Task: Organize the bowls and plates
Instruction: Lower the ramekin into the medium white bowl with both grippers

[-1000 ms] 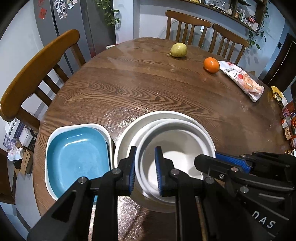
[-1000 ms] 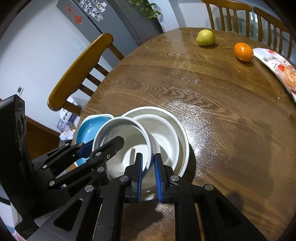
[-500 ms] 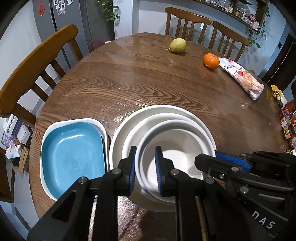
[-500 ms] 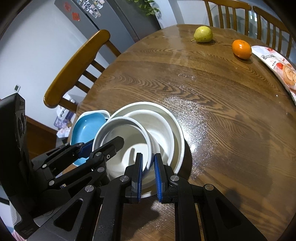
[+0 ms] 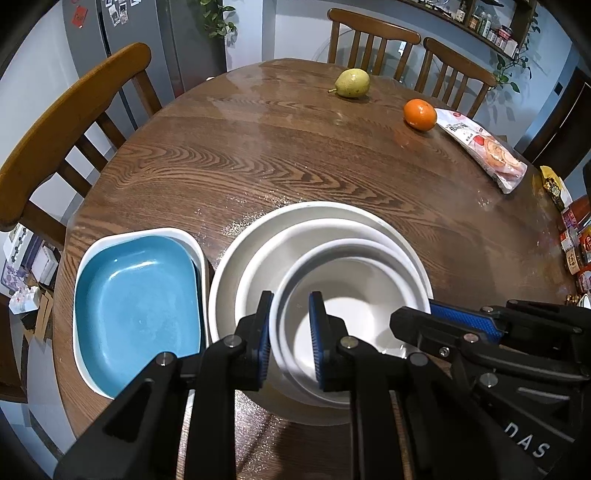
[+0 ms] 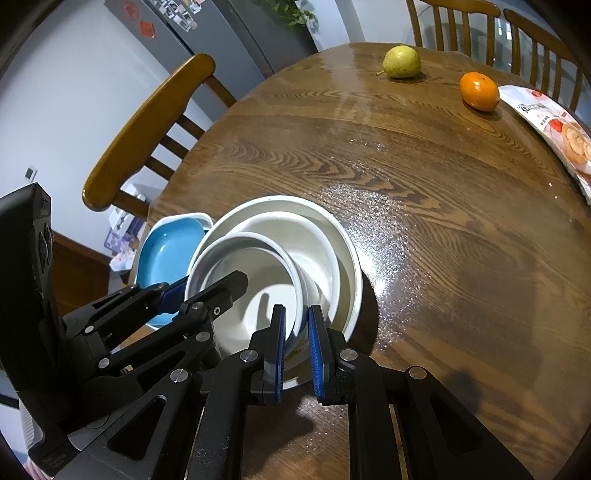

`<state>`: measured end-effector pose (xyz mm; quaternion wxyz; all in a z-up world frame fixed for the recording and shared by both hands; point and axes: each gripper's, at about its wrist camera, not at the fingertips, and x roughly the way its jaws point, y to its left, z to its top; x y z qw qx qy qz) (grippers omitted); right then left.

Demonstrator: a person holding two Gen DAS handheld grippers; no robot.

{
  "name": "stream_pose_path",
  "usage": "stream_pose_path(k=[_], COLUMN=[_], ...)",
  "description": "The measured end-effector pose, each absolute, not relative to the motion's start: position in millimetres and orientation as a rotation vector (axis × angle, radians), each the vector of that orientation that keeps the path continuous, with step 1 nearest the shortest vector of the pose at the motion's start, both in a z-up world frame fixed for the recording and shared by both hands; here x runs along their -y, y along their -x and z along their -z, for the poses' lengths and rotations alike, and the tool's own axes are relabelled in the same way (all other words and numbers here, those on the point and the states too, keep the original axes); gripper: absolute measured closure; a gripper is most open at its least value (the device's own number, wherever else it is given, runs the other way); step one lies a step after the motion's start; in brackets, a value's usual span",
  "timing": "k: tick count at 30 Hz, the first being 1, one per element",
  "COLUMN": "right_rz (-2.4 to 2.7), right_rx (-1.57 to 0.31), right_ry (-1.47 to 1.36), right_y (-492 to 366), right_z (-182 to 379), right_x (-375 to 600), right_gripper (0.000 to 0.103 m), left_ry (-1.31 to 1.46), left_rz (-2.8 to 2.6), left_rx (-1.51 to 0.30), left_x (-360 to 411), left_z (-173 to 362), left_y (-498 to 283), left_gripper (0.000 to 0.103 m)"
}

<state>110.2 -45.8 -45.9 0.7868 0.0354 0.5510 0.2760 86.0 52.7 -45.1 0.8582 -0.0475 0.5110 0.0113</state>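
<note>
The rim of a small white bowl (image 5: pixel 354 295) is pinched on two sides: the left tongs (image 5: pixel 290 339) are clamped over its left edge, one blue pad inside the bowl and one outside, while the right tongs (image 6: pixel 296 345) are clamped over the opposite edge in the same way. The small bowl is seen nested inside a medium white bowl (image 5: pixel 273 254), which in turn is seated in a large white bowl (image 5: pixel 236 251) on the round wooden desk (image 5: pixel 258 155). Just beside this stack, toward the desk's left edge, a blue rectangular dish (image 5: pixel 136 302) is set inside a white rectangular dish (image 5: pixel 192 243). Well apart, at the far side of the desk, a pear (image 5: pixel 352 83) and an orange (image 5: pixel 419 114) are laid out, with a snack packet (image 5: pixel 484 147) just beside the orange. Wooden chairs (image 5: pixel 70 110) are drawn up around the desk, and a grey refrigerator (image 5: pixel 147 33) is visible beyond.
</note>
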Motion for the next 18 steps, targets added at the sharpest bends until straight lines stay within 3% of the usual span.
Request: stream_pose_path(k=[18], right_rz=[-0.590], right_rx=[-1.191], right_ry=[-0.067], right_y=[-112.1], right_z=[48.0], right_x=[45.1], right_gripper=[0.087], left_ry=[0.104], left_rz=[-0.022], left_rx=[-1.092], left_x=[-54.1], left_z=[46.9], left_y=[-88.5], left_gripper=[0.088])
